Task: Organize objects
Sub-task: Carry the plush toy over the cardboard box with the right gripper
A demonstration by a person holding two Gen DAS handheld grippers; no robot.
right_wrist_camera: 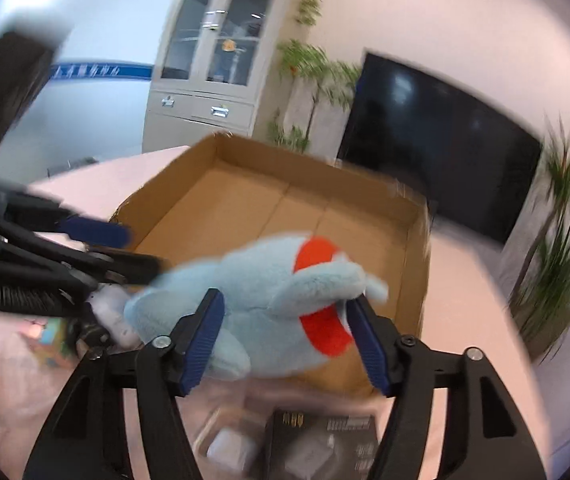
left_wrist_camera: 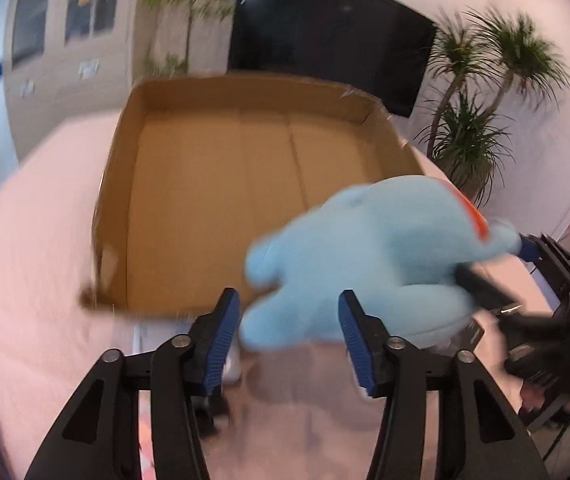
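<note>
A light blue plush toy (right_wrist_camera: 269, 300) with red-orange patches sits between the fingers of my right gripper (right_wrist_camera: 285, 320), which is shut on it and holds it in the air at the near edge of an open cardboard box (right_wrist_camera: 245, 208). In the left wrist view the same toy (left_wrist_camera: 369, 256) hangs over the box's (left_wrist_camera: 221, 200) near right corner, with the right gripper (left_wrist_camera: 497, 280) at its right. My left gripper (left_wrist_camera: 289, 340) is open and empty, just below and left of the toy. The box interior is bare.
The box stands on a pink tablecloth (left_wrist_camera: 29, 280). A black box (right_wrist_camera: 325, 440) and a small white object (right_wrist_camera: 225, 448) lie below my right gripper. A white bottle (right_wrist_camera: 115, 312) lies at the left. A cabinet (right_wrist_camera: 213, 68), a dark screen (right_wrist_camera: 445, 152) and plants (left_wrist_camera: 477, 112) stand behind.
</note>
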